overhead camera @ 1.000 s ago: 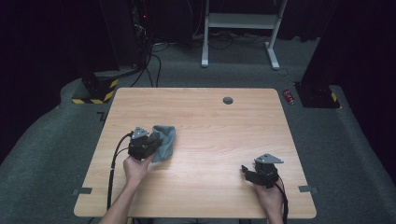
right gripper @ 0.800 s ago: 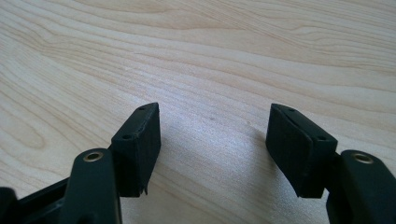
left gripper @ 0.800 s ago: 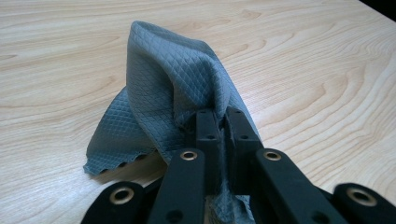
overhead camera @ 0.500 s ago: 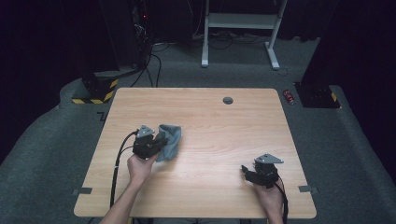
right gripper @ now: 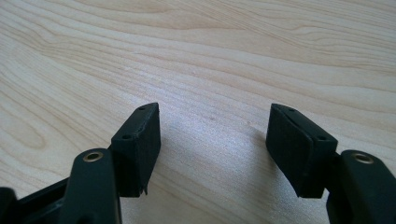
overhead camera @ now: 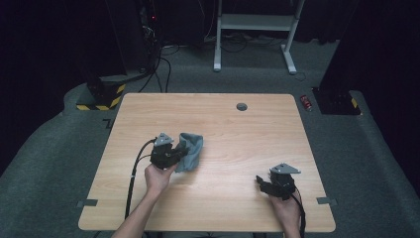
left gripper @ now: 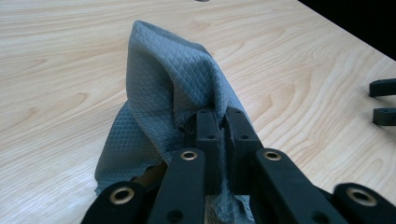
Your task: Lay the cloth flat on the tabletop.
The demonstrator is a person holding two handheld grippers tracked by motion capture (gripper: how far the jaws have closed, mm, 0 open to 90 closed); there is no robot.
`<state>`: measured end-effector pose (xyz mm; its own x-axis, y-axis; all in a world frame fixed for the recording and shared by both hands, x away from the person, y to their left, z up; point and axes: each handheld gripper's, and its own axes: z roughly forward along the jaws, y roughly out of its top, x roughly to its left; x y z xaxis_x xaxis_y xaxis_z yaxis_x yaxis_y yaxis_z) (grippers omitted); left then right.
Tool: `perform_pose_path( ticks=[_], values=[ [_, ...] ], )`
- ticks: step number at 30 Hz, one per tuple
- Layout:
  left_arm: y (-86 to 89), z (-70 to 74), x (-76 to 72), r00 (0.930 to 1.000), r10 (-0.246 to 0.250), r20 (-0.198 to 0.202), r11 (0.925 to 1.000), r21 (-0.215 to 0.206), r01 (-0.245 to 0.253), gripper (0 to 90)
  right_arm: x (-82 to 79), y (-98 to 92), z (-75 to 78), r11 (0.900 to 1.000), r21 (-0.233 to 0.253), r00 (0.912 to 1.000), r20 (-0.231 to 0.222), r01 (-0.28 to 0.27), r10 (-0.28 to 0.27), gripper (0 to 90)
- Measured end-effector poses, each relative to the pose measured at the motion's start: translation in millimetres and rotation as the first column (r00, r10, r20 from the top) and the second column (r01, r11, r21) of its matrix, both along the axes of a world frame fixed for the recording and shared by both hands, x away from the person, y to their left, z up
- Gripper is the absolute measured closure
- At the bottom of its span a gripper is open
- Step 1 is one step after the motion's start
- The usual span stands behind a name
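Observation:
A grey quilted cloth [overhead camera: 190,150] lies bunched on the wooden table [overhead camera: 237,129], left of centre. My left gripper [overhead camera: 179,151] is shut on the cloth's near edge; in the left gripper view the cloth [left gripper: 173,93] rises in a fold above the closed jaws [left gripper: 223,116], its far part resting on the wood. My right gripper [overhead camera: 259,181] rests low over the table near the front right, open, with bare wood between its fingers [right gripper: 140,140]. The right gripper's two jaw tips [left gripper: 384,100] show at the right edge of the left gripper view.
A small dark round grommet [overhead camera: 241,106] sits near the table's far edge. Beyond the table are a white desk frame [overhead camera: 255,29], cables and a black-and-yellow striped base [overhead camera: 99,96] on grey carpet. A small red object [overhead camera: 307,102] lies on the floor right of the table.
My left gripper has moved right and slightly toward the front with the cloth, dragging it along the table. The right gripper has stayed in place.

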<state>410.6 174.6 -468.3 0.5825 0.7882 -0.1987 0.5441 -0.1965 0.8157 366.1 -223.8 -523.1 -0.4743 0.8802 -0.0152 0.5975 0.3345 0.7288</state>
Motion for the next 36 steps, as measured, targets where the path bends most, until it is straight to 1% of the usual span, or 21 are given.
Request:
perform_pose_path(
  ticks=[1,2,3,4,8,10,11,12,13,15,20,21,25,31,34,36],
  values=[
    [-4.0,0.2,0.2,0.9999,-0.011,-0.001,0.9999,0.003,0.011,85.8,0.0,0.0,0.0,1.0,0.0,1.0,0.0,0.0,0.0,35.0],
    [-4.0,0.2,0.2,0.9999,-0.011,-0.001,0.9999,0.003,0.011,85.8,0.0,0.0,0.0,1.0,0.0,1.0,0.0,0.0,0.0,35.0],
    [-10.0,1.7,0.8,0.9996,-0.027,0.003,0.9996,0.008,0.027,85.8,0.0,0.0,0.0,1.0,0.0,1.0,0.0,0.0,0.0,35.0],
    [-10.0,1.7,0.8,0.9996,-0.027,0.003,0.9996,0.008,0.027,85.8,0.0,0.0,0.0,1.0,0.0,1.0,0.0,0.0,0.0,35.0],
    [-21.7,5.0,0.6,0.9984,-0.056,0.012,0.9984,0.005,0.056,85.7,0.0,-0.1,0.0,1.0,0.0,1.0,0.0,0.0,0.0,35.0],
    [-27.0,4.6,0.4,0.9975,-0.069,0.015,0.9976,0.009,0.069,85.7,0.0,-0.1,0.0,1.0,0.0,1.0,0.0,0.0,0.0,35.0],
    [-32.7,3.3,0.4,0.9964,-0.083,0.012,0.9965,0.01,0.083,85.7,0.0,0.0,0.0,1.0,0.0,1.0,0.0,0.0,0.0,35.0],
    [-32.7,3.3,0.4,0.9964,-0.083,0.012,0.9965,0.01,0.083,85.7,0.0,0.0,0.0,1.0,0.0,1.0,0.0,0.0,0.0,35.0],
    [-36.5,2.0,0.9,0.9958,-0.092,0.007,0.9958,0.005,0.091,85.7,0.0,0.0,0.0,1.0,0.0,1.0,0.0,0.0,0.0,35.0],
    [-40.6,1.3,1.4,0.9949,-0.101,0.0,0.9948,0.008,0.101,85.6,0.0,0.0,0.0,1.0,0.0,1.0,0.0,0.0,0.0,35.0],
    [-47.7,1.2,0.5,0.9932,-0.117,0.002,0.9932,0.006,0.117,85.6,0.0,0.0,0.0,1.0,0.0,1.0,0.0,0.0,0.0,35.0],
    [-50.9,1.1,0.3,0.9915,-0.13,0.008,0.9914,0.016,0.13,85.6,0.0,-0.1,0.0,1.0,0.0,1.0,0.0,0.0,0.0,35.0],
    [-57.0,-0.4,0.2,0.9895,-0.144,0.002,0.9893,0.02,0.144,85.6,0.0,-0.1,0.0,1.0,0.0,1.0,0.0,0.0,0.0,35.0],
    [-62.9,-2.1,-0.2,0.9884,-0.152,0.002,0.9882,0.016,0.152,85.4,0.0,0.0,0.0,1.0,0.0,1.0,0.0,0.0,0.0,35.0],
    [-67.5,-4.2,0.5,0.9871,-0.16,0.004,0.9868,0.026,0.16,85.1,0.0,0.0,0.0,1.0,0.0,1.0,0.0,0.0,0.0,35.0],
    [-70.3,-6.0,1.2,0.987,-0.161,-0.001,0.9866,0.028,0.161,84.9,0.0,0.0,0.0,1.0,0.0,1.0,0.0,0.0,0.0,35.0]
  ],
)
